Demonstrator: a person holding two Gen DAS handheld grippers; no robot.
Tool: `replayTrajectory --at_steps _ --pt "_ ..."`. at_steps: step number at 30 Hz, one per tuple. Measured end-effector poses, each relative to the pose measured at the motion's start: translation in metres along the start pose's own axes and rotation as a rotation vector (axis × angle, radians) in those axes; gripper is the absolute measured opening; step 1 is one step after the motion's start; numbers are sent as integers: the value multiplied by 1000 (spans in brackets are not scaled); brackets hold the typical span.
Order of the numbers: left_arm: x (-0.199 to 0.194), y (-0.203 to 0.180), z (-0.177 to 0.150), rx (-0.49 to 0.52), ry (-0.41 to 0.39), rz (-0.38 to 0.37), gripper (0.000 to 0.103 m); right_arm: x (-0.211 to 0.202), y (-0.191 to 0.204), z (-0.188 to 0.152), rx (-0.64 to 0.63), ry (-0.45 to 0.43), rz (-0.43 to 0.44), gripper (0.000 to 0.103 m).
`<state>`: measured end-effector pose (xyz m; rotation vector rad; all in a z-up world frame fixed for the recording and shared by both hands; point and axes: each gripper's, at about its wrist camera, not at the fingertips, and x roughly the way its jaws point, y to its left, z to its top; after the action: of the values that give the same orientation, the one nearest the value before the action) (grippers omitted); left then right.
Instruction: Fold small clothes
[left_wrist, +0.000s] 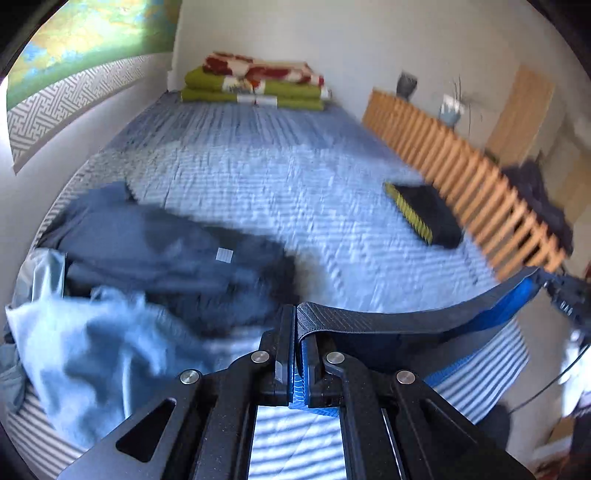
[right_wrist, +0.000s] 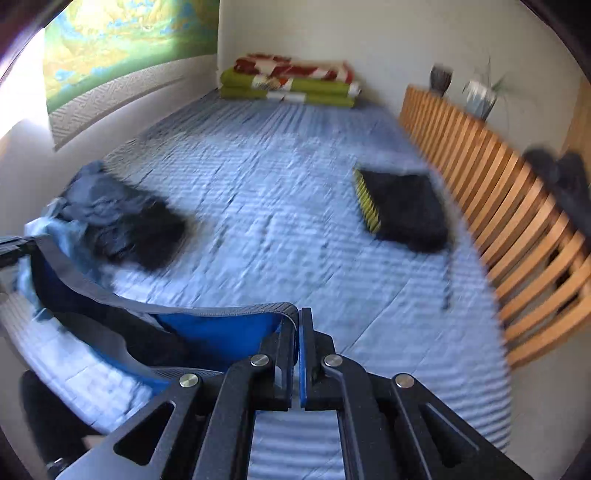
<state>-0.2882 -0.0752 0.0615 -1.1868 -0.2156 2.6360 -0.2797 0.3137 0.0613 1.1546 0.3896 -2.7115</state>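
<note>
You have a pair of blue underpants (left_wrist: 424, 325) stretched between your two tools, held off the striped bed cover (left_wrist: 295, 192). Your left gripper (left_wrist: 296, 314) is clamped tight on one end of the dark ribbed waistband (left_wrist: 369, 317), and blue fabric shows squeezed between its pads. Your right gripper (right_wrist: 298, 317) is pinched on the other end of the same waistband (right_wrist: 184, 304), with the blue cloth (right_wrist: 221, 332) sagging below it to the left. In the left wrist view the band runs off to the right edge, where the other tool is only a blurred dark shape; in the right wrist view it runs off to the left the same way.

To the left on the bed lies the unfolded pile of clothes (left_wrist: 159, 251): dark navy and black pieces with a pale blue garment (left_wrist: 92, 350) at its near edge. On the right side of the bed, near the wooden slatted rail (left_wrist: 461, 177), sits a folded black garment with a yellow patterned band (left_wrist: 428, 214). At the far end of the bed, against the wall, green and red-white blankets (left_wrist: 255, 85) are stacked. Both views are blurred, so fine details of the clothes cannot be made out
</note>
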Motion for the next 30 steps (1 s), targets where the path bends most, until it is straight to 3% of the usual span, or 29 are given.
replayTrajectory --at_steps 3,7,11,15,17,21,26,28,30 --pt "-27 -17 24 27 -91 -25 2 -33 -22 40 -3 -90 -43 2" --pt "-28 -24 3 63 -53 -29 2 -54 -39 44 -24 -97 -9 2" --pt "8 -16 -66 57 74 -1 2 -22 -31 -5 -43 36 50 2" --pt "72 1 -152 6 308 17 2 44 -2 -87 -13 250 130 2" --pt "87 10 -177 -39 363 15 2 79 16 -128 -12 346 130 2" --pt "89 4 -188 -2 351 63 7 97 27 -164 4 392 135 2" --pt "97 -6 -181 79 335 106 22 92 23 -166 5 373 147 4" --pt "100 -8 -183 121 326 123 30 92 19 -168 10 367 151 15" --pt "97 -14 -187 145 317 126 30 92 16 -170 24 367 157 24"
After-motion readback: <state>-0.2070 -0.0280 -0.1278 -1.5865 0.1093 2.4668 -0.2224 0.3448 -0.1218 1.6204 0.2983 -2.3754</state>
